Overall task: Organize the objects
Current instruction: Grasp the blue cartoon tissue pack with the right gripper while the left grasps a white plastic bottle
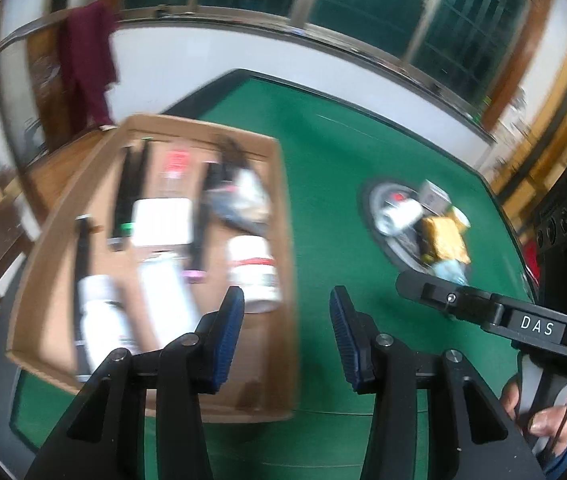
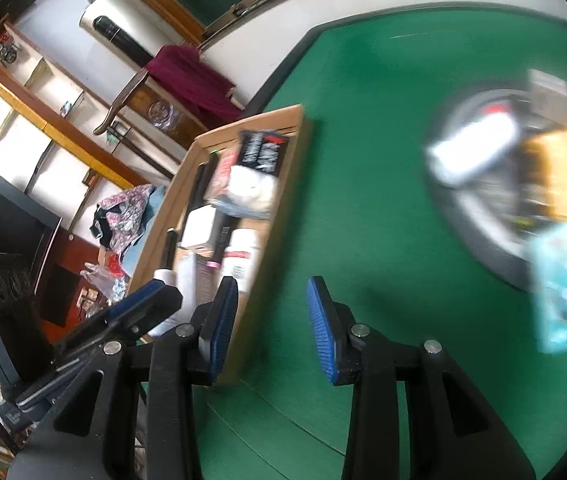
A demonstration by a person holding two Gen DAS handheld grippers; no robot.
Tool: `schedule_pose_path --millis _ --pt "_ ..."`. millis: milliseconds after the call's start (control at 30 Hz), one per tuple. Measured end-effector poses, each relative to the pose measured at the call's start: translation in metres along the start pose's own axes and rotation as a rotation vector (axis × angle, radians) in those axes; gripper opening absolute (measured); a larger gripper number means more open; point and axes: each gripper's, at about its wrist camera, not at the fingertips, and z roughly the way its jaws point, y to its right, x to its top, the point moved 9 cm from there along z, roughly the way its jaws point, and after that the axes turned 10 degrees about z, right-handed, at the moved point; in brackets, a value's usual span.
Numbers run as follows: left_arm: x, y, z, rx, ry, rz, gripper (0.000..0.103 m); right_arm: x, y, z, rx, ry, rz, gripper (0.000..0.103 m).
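Both tools, left tool (image 1: 287,312) and right tool (image 2: 272,304), gape wide and empty; blur suggests speed, so clipping the cardboard box (image 1: 283,216) rim or the piled plate (image 2: 479,240) on the worktop (image 1: 323,168) seems likely.

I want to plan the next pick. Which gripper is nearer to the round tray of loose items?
Right, probably. The right gripper is open over bare felt with the round tray close ahead-right. The left gripper, also open, hovers by the cardboard box, farther from it.

Black gripper (image 1: 287,336) frames, ribbed blue pads (image 2: 319,328), silver screws, "DAS" label, seemingly bare-skinned hand (image 1: 539,412).
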Motion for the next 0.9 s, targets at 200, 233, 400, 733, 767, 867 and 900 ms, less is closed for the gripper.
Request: schedule_pose_path --millis 200,233,400,733,767,867,900 --pt "0.042 0.065 0.028 -0.065 -0.020 0.174 0.053 0.017 0.064 -0.054 -0.132 0.128 0.008 0.056" --pt "0.049 0.072 0.034 -0.067 -0.023 0.191 0.057 0.023 0.078 -0.066 -0.176 0.161 0.005 0.062" --pt "0.081 0.094 0.082 -0.094 -0.110 0.241 0.061 0.035 0.121 -0.085 -0.337 0.197 -0.060 0.076" --pt "0.100 0.118 0.128 -0.017 -0.162 0.427 0.061 0.024 0.135 -0.042 -0.434 0.084 -0.190 0.077" --pt "0.101 0.122 0.134 -0.021 -0.165 0.445 0.061 0.024 0.137 -0.040 -0.457 0.086 -0.204 0.077" --pt "0.102 0.132 0.148 0.015 -0.176 0.531 0.061 0.028 0.144 -0.030 -0.520 0.095 -0.226 0.077" --pt "0.101 0.135 0.154 0.019 -0.188 0.556 0.061 0.029 0.147 -0.030 -0.525 0.099 -0.228 0.077"
